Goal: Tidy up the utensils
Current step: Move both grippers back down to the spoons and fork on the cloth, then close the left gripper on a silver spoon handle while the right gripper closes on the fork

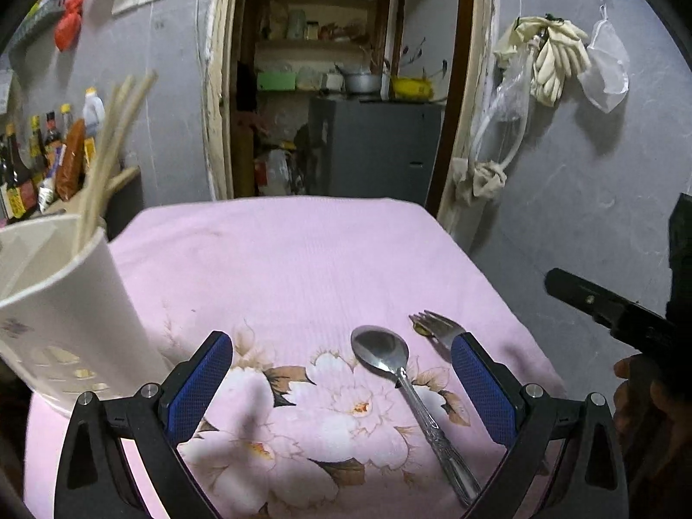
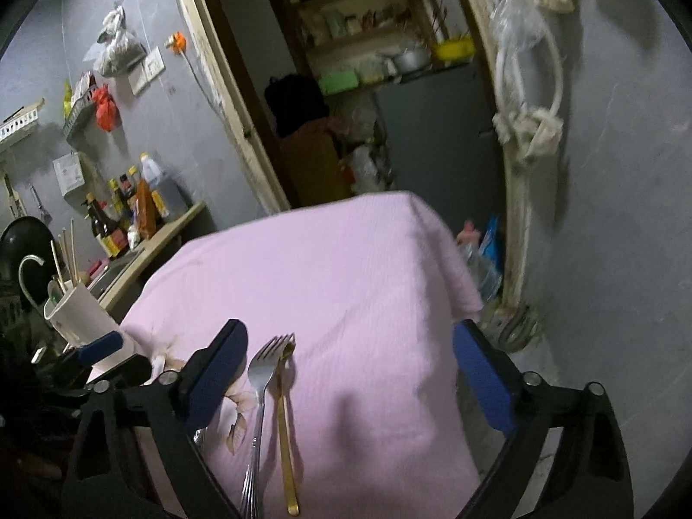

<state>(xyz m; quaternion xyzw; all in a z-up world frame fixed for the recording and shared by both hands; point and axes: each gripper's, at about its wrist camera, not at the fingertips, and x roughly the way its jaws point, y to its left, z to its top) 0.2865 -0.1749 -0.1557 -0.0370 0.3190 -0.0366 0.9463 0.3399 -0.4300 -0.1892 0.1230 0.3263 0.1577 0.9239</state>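
Left wrist view: the left gripper (image 1: 341,372) hangs wide open and empty over the near edge of the pink-clothed table (image 1: 302,251), a steel spoon (image 1: 406,393) lying between its fingers. A white utensil holder (image 1: 65,315) with chopsticks (image 1: 108,151) stands at the table's left edge. The right gripper (image 2: 350,372), also spread wide and empty, hovers above a silver fork (image 2: 259,398) and gold fork (image 2: 283,415) lying side by side near the right edge.

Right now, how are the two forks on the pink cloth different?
The silver fork is grey steel, while the gold fork is yellow-gold. The silver fork has a wider head and a patterned handle; the gold fork looks slimmer and plain. The silver fork lies left of the gold fork. Both lie flat on the pink cloth, side by side, tines pointing away.
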